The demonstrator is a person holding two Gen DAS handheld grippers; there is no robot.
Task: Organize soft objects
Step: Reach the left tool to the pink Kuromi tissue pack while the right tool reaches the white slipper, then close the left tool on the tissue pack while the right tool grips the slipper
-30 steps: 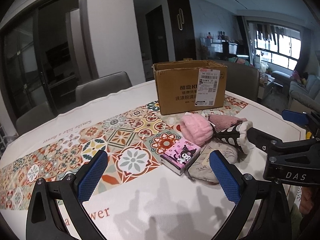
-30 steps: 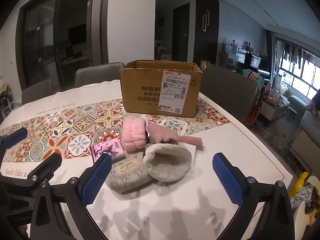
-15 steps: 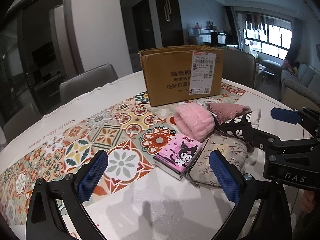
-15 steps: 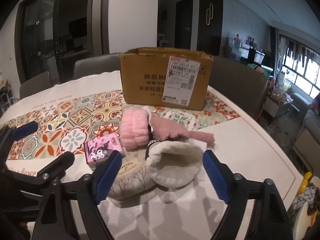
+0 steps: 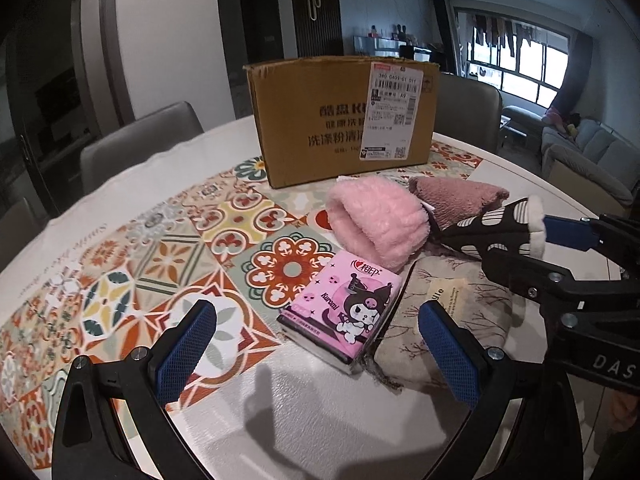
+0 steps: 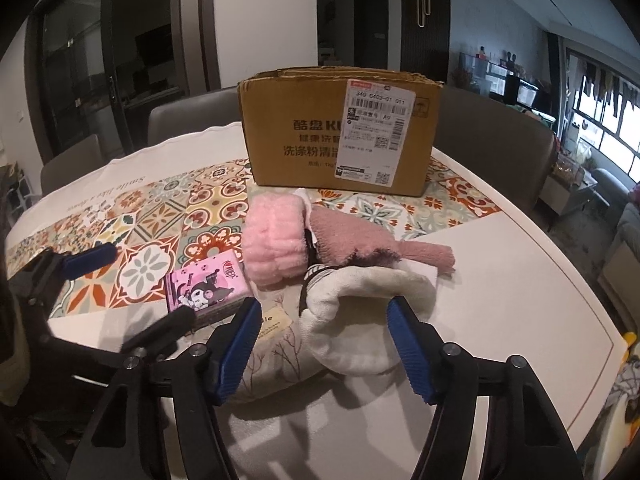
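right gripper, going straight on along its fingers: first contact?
Most likely the cream fleece-lined slipper: its opening sits between the right gripper fingers, whose jaws have just been closing but don't yet press it. Depth is unclear; the beige printed pouch beneath could touch the left finger first.

Right gripper jaws half-closed, narrowing

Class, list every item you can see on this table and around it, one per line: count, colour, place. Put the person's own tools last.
Brown cardboard box: one, at the table's back.
Fluffy light-pink roll: one, before the box.
Dusty-pink plush cloth: one, right of the roll.
Cream fleece-lined slipper: one, nearest the right tongs.
Beige tree-print pouch: one, under the slipper.
Pink cartoon tissue pack: one, left of the pouch.
Patterned tablecloth: one, multicoloured.
Grey chairs: several, around the table.
Left tongs: open.
Right tongs: closing, astride the slipper, not yet gripping.
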